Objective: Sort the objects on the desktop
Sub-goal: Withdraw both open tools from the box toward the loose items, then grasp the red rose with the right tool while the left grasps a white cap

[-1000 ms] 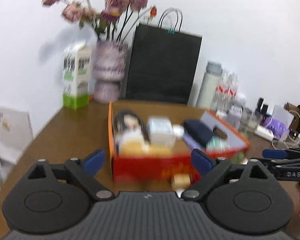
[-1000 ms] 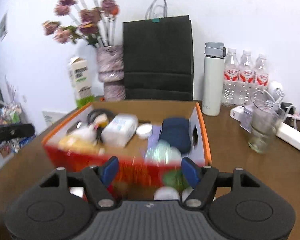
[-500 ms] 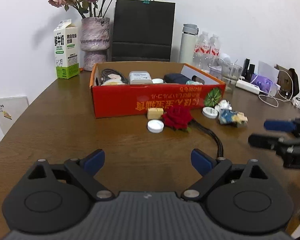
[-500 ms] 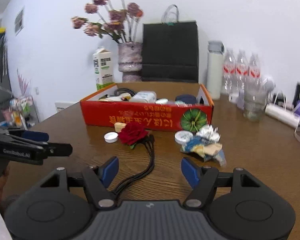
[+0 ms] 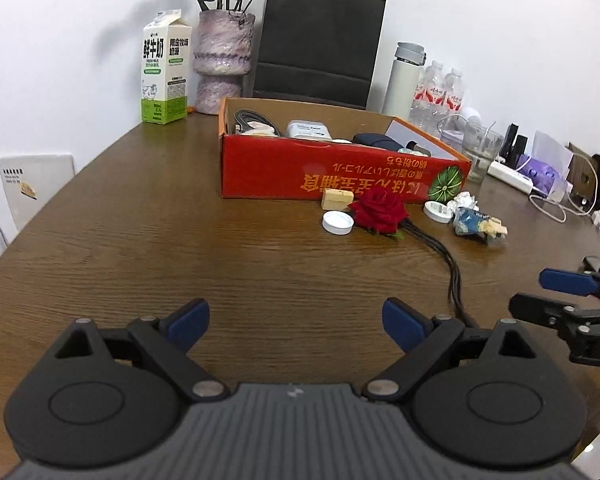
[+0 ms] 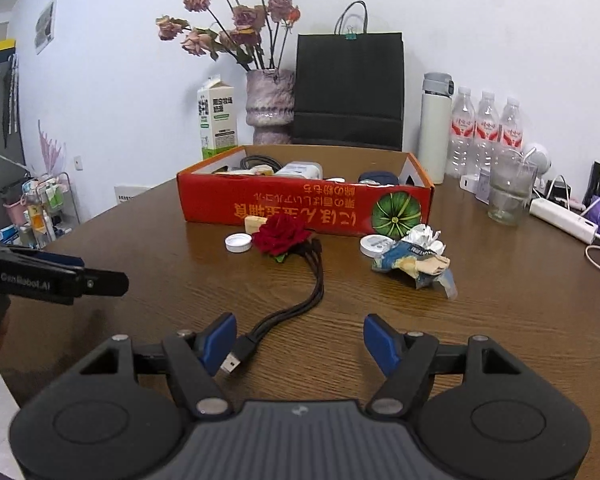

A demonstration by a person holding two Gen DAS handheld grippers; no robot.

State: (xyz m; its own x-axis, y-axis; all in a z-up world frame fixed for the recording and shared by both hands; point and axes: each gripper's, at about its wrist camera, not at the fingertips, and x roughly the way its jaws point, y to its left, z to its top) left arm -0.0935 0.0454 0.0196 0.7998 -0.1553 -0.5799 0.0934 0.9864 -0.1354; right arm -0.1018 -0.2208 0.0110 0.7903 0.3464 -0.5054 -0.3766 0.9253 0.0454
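Right wrist view, right gripper (image 6: 300, 340) hovering wide apart at lower centre, black cable (image 6: 300, 300) lying between, left gripper (image 5: 296, 320) also gaping, red rose (image 6: 282, 234) sitting mid-frame before orange box (image 6: 304, 208).

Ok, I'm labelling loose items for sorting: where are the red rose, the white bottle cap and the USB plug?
red rose (image 6: 281, 233), right wrist view, middle of the bloom.
white bottle cap (image 6: 238, 242), right wrist view, top face.
USB plug (image 6: 230, 367), right wrist view, metal tip.
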